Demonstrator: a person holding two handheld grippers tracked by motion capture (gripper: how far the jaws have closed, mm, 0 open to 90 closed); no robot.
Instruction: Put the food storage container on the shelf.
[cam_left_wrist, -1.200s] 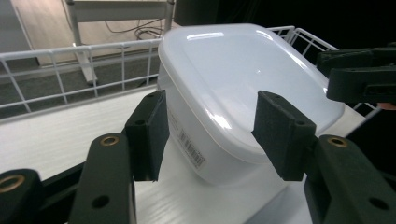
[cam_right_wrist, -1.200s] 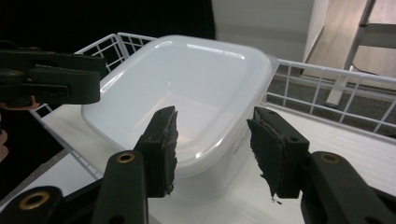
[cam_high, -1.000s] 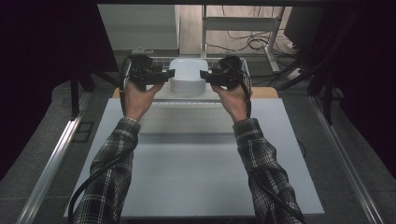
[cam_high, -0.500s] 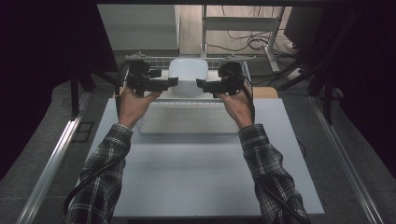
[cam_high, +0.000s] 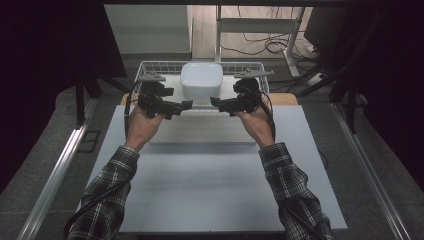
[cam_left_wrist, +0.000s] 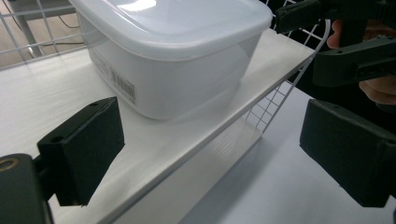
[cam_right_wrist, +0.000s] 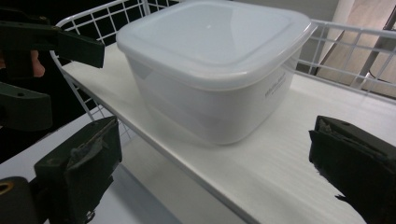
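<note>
Both jaws spread wide: left gripper (cam_high: 187, 104) at 8 o'clock and right gripper (cam_high: 215, 102) at 4 o'clock of lidded white container (cam_high: 201, 81) on wire-rimmed shelf (cam_high: 150, 65); uneven squeeze likely to skid it or pop the lid.

Light: bright over the desk (cam_high: 210, 190), dark surroundings on both sides.
Glare: soft highlight on the container lid (cam_left_wrist: 140, 5).
Focus: near fingers (cam_right_wrist: 79, 172) slightly soft; container sharp.
</note>
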